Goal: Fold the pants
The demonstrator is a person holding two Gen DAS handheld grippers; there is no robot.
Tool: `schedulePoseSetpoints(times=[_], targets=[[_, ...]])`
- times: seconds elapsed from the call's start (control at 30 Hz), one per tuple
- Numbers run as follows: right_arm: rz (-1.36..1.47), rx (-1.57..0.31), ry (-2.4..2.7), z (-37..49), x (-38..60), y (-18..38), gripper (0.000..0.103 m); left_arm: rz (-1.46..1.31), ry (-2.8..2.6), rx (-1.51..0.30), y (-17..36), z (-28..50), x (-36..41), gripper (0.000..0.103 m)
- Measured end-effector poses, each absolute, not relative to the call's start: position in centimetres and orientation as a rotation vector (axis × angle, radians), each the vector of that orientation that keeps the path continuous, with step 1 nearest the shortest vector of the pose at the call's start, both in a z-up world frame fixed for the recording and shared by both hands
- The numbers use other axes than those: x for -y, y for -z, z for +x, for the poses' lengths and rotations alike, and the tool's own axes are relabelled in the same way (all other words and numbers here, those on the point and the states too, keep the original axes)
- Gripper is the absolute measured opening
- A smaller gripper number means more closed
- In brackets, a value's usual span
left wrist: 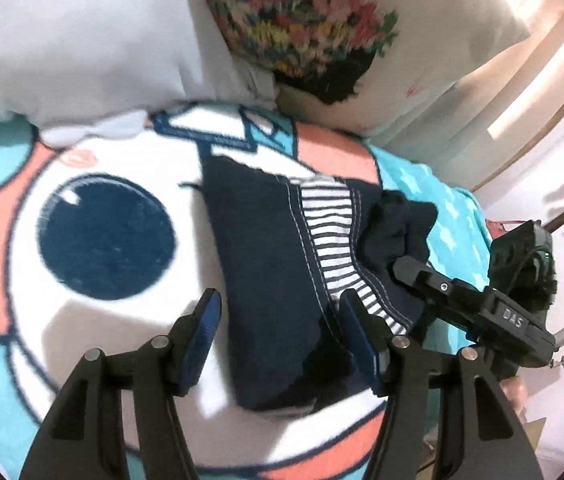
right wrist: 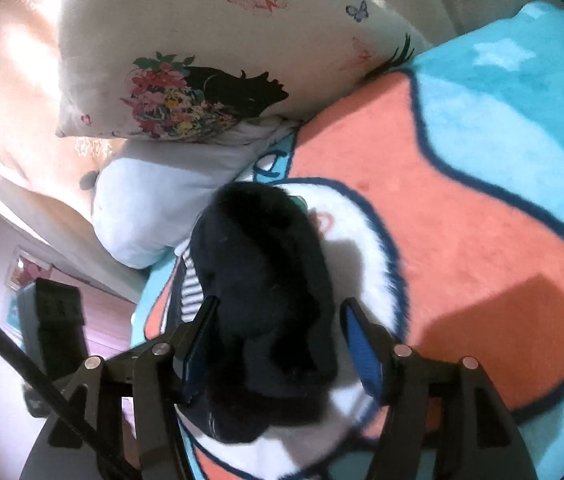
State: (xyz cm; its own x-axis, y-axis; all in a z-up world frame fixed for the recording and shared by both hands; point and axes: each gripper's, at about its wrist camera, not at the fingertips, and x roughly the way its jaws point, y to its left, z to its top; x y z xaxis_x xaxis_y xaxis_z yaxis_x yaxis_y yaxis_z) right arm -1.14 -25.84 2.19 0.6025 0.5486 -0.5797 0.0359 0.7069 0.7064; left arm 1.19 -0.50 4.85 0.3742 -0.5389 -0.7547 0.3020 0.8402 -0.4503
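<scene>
The cartoon blanket (left wrist: 94,240) served as the folding surface, with the dark pants (left wrist: 266,280) bunched mid-blanket below the pillows (left wrist: 82,48). Left gripper (left wrist: 278,340) and right gripper (right wrist: 278,344) straddled the cloth with jaws apart, pads not pressing, probably released after a fold.

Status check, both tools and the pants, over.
Left tool open, nothing gripped. Right tool open, straddling the pants, pads clear. Pants bunched on the blanket. Pillows behind, nothing blocking.

Both tongs are matte black plastic: the left tongs (left wrist: 278,320) and right tongs (right wrist: 278,328) have blue ribbed pads (left wrist: 356,330) and silver pivot pins (left wrist: 401,341). The right one's body bears raised letters, perhaps "DAS", with a small green light behind.
</scene>
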Motion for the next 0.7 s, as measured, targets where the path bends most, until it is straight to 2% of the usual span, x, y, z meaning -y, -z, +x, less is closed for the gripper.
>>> schedulePoseSetpoints(times=[0.1, 0.2, 0.27, 0.3, 0.37, 0.4, 0.53, 0.7], targets=[[0.738, -0.862, -0.34, -1.5, 26.0, -2.7, 0.068, -0.224, 0.528, -1.016, -5.5, 0.9, 0.5, 0.073], [0.739, -0.869, -0.343, -0.5, 25.7, -2.5, 0.069, -0.217, 0.509, -1.045, -4.2, 1.9, 1.1, 0.073], [0.759, -0.887, -0.368, 0.2, 25.2, -1.7, 0.066, -0.23, 0.514, -1.082, -3.0, 2.3, 1.7, 0.073], [0.771, -0.893, -0.377, 0.5, 25.0, -1.3, 0.054, -0.256, 0.529, -1.094, -2.7, 2.2, 1.7, 0.07], [0.792, -0.894, -0.391, 0.8, 24.9, -0.9, 0.046, -0.287, 0.562, -1.101, -2.8, 1.8, 1.9, 0.061], [0.803, -0.885, -0.403, 0.6, 25.1, -1.1, 0.041, -0.274, 0.57, -1.092, -3.3, 1.4, 2.4, 0.06], [0.787, -0.84, -0.417, -1.1, 25.7, -2.8, 0.039, -0.236, 0.602, -1.053, -4.9, 0.0, 4.4, 0.06], [0.722, -0.804, -0.356, -3.1, 27.0, -4.0, 0.04, -0.206, 0.587, -1.073, -4.1, -0.4, 6.1, 0.06]])
